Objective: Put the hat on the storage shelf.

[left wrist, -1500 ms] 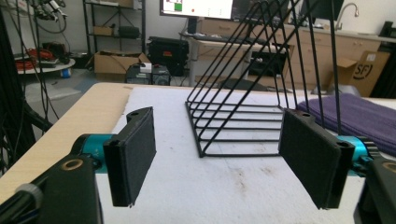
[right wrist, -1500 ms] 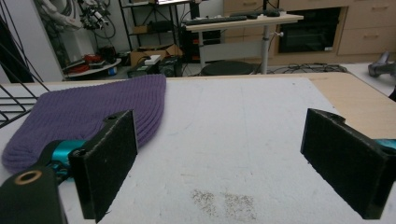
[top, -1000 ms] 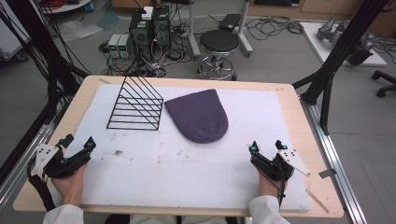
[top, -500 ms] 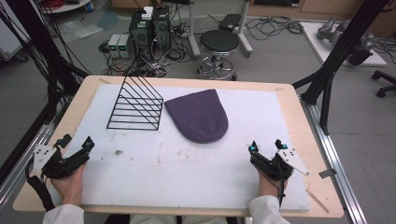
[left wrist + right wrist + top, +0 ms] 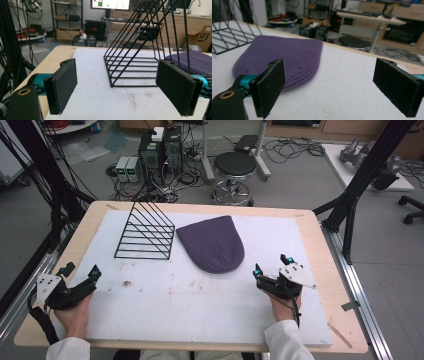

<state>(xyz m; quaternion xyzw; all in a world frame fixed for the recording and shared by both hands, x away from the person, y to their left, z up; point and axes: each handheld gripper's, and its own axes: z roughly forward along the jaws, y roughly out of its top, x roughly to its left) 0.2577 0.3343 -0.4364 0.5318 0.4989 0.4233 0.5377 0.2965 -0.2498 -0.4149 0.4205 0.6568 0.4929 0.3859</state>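
The big worktop (image 5: 310, 227) has a white pad on it. Ahead of the left gripper (image 5: 80, 272) stands a black wire rack (image 5: 145, 235). The purple knit hat (image 5: 214, 242) lies flat just ahead of the right gripper (image 5: 270, 265), a little to its left, beside the rack. The left gripper's jaws have just been opening with nothing between them. The right gripper's jaws are spread wide too, holding nothing.

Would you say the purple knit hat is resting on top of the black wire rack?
No, the purple knit hat lies flat on the white mat beside the black wire rack.
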